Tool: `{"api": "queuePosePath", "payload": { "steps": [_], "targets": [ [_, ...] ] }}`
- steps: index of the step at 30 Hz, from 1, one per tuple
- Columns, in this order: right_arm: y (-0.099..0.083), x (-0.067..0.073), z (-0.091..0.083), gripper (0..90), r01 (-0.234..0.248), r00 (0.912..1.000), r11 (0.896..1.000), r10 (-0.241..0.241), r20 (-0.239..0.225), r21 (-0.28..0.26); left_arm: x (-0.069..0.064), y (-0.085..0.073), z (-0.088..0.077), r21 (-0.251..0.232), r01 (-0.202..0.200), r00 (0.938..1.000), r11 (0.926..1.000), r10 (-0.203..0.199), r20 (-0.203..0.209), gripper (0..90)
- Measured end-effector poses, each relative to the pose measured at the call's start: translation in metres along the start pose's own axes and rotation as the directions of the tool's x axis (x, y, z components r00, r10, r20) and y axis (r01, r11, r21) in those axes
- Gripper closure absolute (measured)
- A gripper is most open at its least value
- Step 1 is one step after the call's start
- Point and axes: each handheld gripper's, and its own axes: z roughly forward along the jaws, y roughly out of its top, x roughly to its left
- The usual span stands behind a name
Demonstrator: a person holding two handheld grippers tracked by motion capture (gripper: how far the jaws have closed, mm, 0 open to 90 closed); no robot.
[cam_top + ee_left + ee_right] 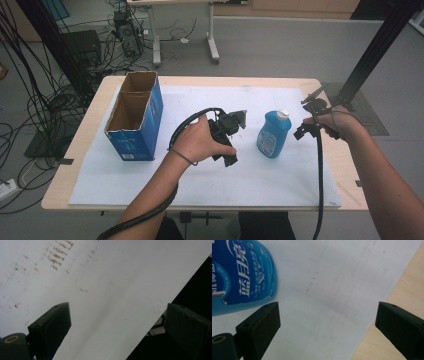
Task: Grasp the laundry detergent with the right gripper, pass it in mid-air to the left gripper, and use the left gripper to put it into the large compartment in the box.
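On white sheet (250,170), blue bottle (273,134), white cap, seemingly upright

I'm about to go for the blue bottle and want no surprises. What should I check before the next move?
1. Right hand-held gripper open: ok.
2. Left hand-held gripper open, nothing between its jaws: ok.
3. Blue bottle free on the white sheet, touched by neither gripper: ok.
4. Bottle's white cap on: ok; tightness: cannot tell.
5. Bottle between the right jaws: not ok, it sits off to one side.
6. Cardboard box open on top: ok.
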Motion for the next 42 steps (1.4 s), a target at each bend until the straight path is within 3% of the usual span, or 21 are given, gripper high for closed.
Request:
{"api": "queuePosePath", "payload": {
  "steps": [21, 33, 42],
  "targets": [
    [-0.004, -0.001, -0.002, 5.7, -0.006, 0.9999, 1.0, 0.006, -0.01, -0.024, 0.003, -0.002, 0.006, 0.001, 0.014, 0.9999, 0.9999, -0.014, 0.009, 7.6],
    [-0.023, 0.006, -0.011, 5.4, 0.012, 0.9997, 0.996, -0.014, -0.021, -0.087, 0.004, -0.004, 0.003, -0.011, 0.019, 0.9997, 0.9998, -0.019, 0.013, 7.5],
    [-0.043, 0.011, -0.005, 5.2, 0.026, 0.9992, 0.993, -0.029, -0.027, -0.112, 0.006, -0.007, 0.001, -0.018, 0.028, 0.9995, 0.9995, -0.028, 0.012, 7.6]
  ]
}}
